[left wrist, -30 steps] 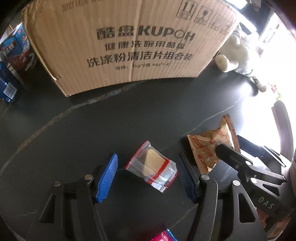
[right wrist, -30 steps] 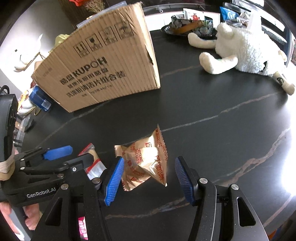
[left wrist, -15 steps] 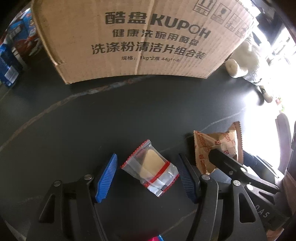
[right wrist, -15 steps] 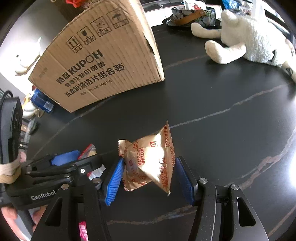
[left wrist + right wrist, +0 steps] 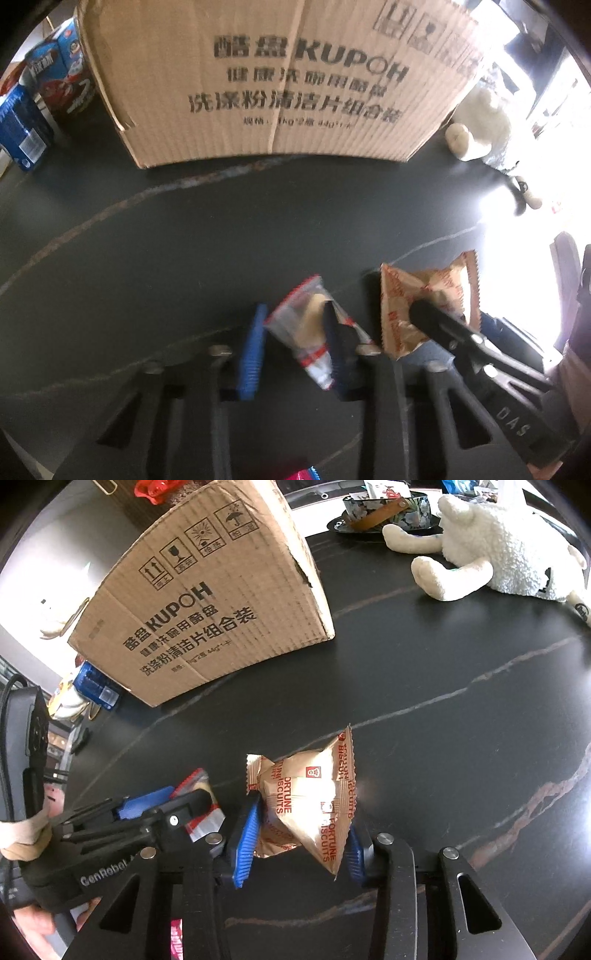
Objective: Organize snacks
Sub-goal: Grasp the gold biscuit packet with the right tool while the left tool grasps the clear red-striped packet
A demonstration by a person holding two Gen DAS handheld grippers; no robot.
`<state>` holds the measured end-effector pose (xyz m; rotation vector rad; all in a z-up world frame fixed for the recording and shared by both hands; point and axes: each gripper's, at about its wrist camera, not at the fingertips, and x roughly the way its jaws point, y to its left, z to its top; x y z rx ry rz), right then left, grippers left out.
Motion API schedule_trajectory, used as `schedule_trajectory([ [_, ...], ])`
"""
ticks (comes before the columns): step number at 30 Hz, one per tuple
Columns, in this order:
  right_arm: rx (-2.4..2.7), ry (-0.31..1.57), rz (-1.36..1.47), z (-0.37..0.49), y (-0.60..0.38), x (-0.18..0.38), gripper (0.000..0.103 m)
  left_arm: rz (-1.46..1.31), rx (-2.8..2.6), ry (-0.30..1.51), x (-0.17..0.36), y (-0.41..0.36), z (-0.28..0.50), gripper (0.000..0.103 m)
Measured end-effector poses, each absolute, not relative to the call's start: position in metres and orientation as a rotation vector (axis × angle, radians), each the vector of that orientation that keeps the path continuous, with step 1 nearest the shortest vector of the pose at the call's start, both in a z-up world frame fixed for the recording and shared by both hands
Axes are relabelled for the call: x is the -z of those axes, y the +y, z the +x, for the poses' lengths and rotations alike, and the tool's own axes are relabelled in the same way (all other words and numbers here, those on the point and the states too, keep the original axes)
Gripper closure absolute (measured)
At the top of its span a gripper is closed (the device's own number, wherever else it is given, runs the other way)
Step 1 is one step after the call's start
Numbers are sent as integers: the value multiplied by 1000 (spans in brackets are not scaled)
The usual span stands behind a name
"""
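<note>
Tools (image 5: pixel 295 343) (image 5: pixel 299 834) clamp clear packet (image 5: pixel 306 325), biscuit pack (image 5: pixel 310 801).

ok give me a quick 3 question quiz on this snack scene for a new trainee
1. True or false: the right gripper is shut on the fortune biscuits packet.
2. What does the left gripper hold? A) clear packet with red stripe B) plush sheep C) blue carton
3. Fill in: both packets are held in front of the ____ box.

Key: 1 true; 2 A; 3 cardboard
</note>
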<state>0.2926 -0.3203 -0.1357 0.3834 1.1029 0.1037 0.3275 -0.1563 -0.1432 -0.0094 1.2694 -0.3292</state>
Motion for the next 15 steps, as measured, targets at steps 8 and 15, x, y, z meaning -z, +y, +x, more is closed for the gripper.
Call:
schedule_trajectory([
  [8, -102, 1079, 364, 289, -314, 124, 61, -11, 378, 1271, 144, -152, 323, 101],
  [15, -92, 1047, 340, 283, -315, 107, 62, -13, 391, 1205, 126, -151, 319, 101],
])
